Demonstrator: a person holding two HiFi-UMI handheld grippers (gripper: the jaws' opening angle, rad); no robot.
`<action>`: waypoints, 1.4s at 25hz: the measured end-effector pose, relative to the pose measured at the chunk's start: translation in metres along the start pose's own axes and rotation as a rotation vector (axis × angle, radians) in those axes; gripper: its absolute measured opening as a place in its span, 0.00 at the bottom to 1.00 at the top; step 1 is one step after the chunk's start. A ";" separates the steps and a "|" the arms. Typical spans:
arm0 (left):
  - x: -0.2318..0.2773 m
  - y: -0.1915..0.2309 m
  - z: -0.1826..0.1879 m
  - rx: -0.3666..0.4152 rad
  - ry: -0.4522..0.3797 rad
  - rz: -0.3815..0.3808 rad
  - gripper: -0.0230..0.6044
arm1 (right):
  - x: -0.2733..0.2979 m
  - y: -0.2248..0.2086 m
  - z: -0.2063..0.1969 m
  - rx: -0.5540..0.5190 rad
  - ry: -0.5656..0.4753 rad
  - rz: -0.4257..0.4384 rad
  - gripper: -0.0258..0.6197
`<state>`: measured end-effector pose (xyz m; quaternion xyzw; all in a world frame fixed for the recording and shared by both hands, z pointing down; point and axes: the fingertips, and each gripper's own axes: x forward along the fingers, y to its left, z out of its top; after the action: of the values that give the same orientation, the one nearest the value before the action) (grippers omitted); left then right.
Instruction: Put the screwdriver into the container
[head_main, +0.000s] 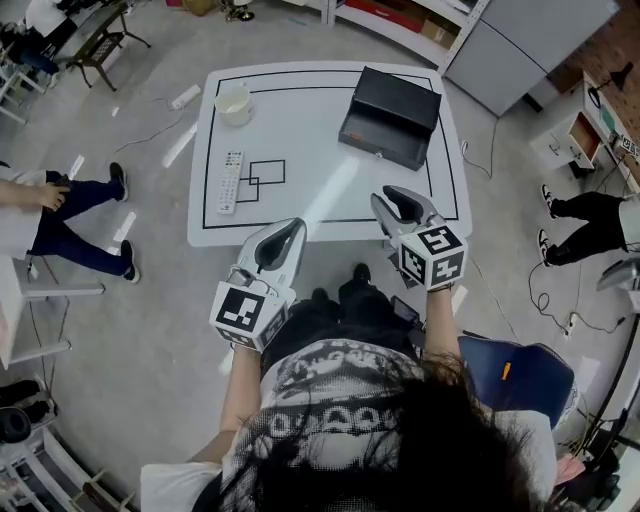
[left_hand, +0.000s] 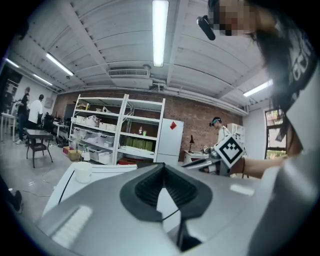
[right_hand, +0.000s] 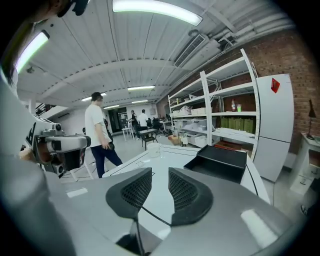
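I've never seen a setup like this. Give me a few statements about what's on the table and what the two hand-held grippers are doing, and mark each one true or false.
1. A white cup stands near the far left corner of the table. True.
2. The black box sits on the floor. False: it sits on the table's far right part.
3. The right gripper has its jaws apart with nothing between them. True.
4. The left gripper grips the cup. False: its jaw tips meet on nothing, and the cup stands far from it.
5. The white remote control lies inside the black box. False: it lies on the bare table near the left edge.
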<state>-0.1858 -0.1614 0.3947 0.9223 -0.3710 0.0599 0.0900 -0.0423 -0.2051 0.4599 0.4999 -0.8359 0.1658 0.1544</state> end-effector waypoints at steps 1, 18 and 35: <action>-0.001 -0.003 -0.001 0.000 0.000 -0.005 0.04 | -0.005 0.004 0.000 -0.001 -0.005 0.001 0.20; 0.017 -0.106 -0.011 0.012 0.028 -0.058 0.04 | -0.109 0.018 -0.035 -0.009 -0.047 0.084 0.16; 0.025 -0.222 -0.028 0.014 0.034 0.033 0.04 | -0.204 -0.005 -0.059 -0.048 -0.115 0.196 0.04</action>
<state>-0.0148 -0.0153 0.3992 0.9155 -0.3842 0.0797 0.0889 0.0601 -0.0220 0.4267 0.4204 -0.8921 0.1310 0.1013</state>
